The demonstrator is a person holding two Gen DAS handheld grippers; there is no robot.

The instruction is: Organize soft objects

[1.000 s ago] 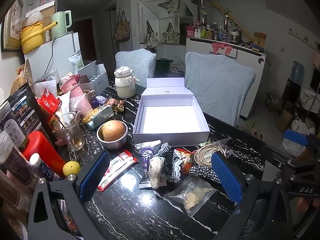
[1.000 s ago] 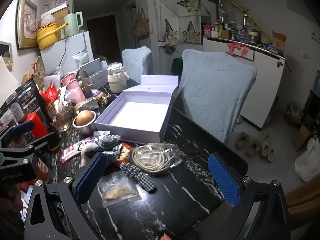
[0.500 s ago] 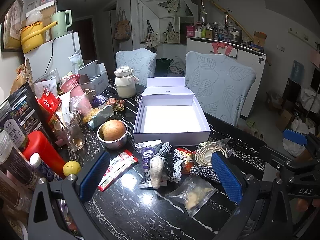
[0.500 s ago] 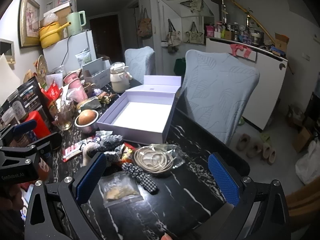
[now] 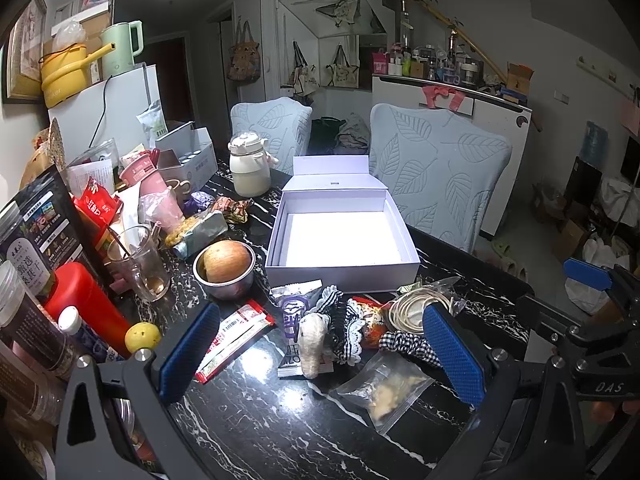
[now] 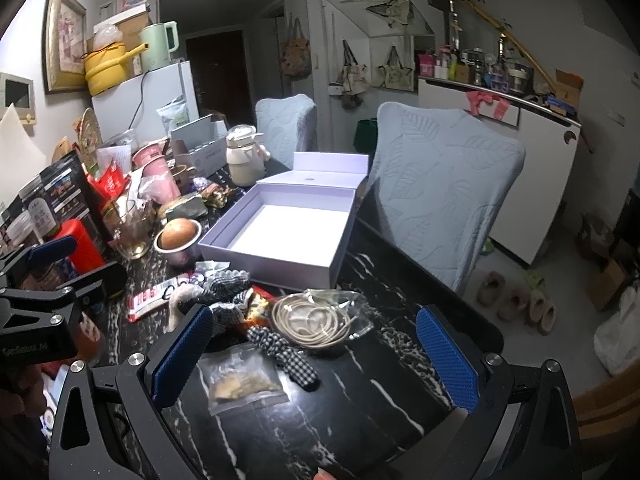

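Left clutter: at the far left of your worktop (image 5: 256, 432) stand a red bottle (image 5: 86, 300), a glass mug (image 5: 138, 264) and a steel bowl (image 5: 226, 280) with an apple (image 5: 225, 261) in it.
Left gripper (image 5: 320, 348): you hold it above the near edge of the worktop, jaws wide apart and empty, with the soft pile showing between them.
Red sachets (image 5: 236, 334): flat on the worktop, just right of your left blue pad.
Soft pile: a fluffy white piece (image 5: 311, 340), a black-and-white lace-trimmed piece (image 5: 352, 328) and a checked scrunchie (image 5: 404, 342) lie bunched together, near the front wall of the box.
Box (image 5: 340, 270): pale lilac, lid folded back on the far side, nothing inside; it sits just beyond the pile.
Coiled cord (image 6: 316, 320): in a clear bag, touching the right end of the pile.
Snack pouch (image 6: 240, 384): clear, lying nearest to you, just in front of the scrunchie.
Right gripper (image 6: 312, 360): you hold it over the near right part of the worktop, jaws spread wide, gripping nothing.
Chair (image 6: 440, 192): leaf-patterned cover, beyond the worktop's right edge.
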